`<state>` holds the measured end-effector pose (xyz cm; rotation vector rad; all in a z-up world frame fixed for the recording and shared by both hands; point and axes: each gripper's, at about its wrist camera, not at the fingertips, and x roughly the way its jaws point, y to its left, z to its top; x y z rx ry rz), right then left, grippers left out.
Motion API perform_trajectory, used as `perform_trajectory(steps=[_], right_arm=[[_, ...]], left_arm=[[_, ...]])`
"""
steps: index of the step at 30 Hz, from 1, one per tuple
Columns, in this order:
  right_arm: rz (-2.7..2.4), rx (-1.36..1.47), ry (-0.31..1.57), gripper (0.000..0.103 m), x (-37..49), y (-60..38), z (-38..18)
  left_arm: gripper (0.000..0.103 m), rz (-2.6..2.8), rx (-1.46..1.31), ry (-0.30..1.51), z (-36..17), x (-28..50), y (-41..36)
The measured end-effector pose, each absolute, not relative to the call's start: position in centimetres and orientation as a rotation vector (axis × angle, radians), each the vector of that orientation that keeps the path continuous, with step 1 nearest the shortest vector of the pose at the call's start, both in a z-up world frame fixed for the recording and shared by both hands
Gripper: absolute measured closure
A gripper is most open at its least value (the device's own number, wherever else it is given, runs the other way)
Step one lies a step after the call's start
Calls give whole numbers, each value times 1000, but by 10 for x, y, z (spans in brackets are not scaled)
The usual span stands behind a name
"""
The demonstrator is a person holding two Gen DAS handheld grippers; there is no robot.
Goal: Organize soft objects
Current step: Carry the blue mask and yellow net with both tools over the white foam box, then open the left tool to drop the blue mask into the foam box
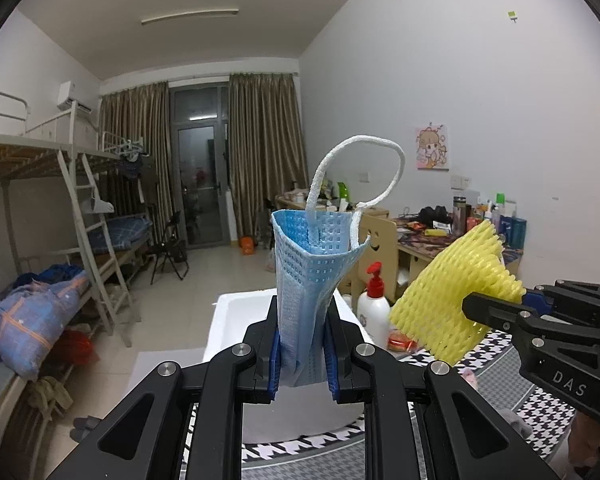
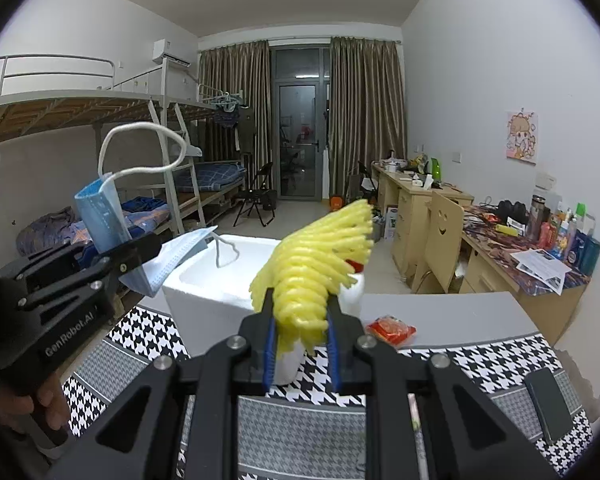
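A: What is your left gripper (image 1: 303,354) holding?

B: Your left jaws are clamped on a blue face mask (image 1: 308,280). It stands up between the fingers, folded, its white ear loop (image 1: 356,168) arching above it. From the right wrist view, part of the mask hangs out below the fingers toward the white foam box (image 2: 220,280).

A: And your right gripper (image 2: 300,344)?

B: Its jaws are pressed together on a yellow foam net (image 2: 316,264), which fans out upward and forward from the pads. You hold both grippers raised above the houndstooth tablecloth (image 2: 148,332), near each other, the net to the right of the mask.

A: What else sits on your table?

B: The foam box stands open at the far edge, just behind both grippers. A white pump bottle with a red top (image 1: 374,304) stands beside it, a red packet (image 2: 392,330) lies near the bottle, and a dark phone (image 2: 548,408) lies at the right edge.
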<state>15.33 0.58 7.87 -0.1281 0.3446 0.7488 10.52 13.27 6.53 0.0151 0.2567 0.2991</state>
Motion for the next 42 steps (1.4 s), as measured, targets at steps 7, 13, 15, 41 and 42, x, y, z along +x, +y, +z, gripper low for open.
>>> perform_trajectory(steps=[7,13,15,41,42], right_arm=[[750,-131,353,78,159,15,83],[760,-138,359,78,163,26,89],[764,-143,360,78,165,29,91],[742,-176,419,78,198,71,92],[742,-179,420,78,199,71,91]], left_arm=[[84,293,1,272,73,114,140],[84,298,-27,297,75,127,151],[84,301,-35,306,75,133,156],[84,335,-90,439,55,195,187],[84,332,-95,446,54,197,189]])
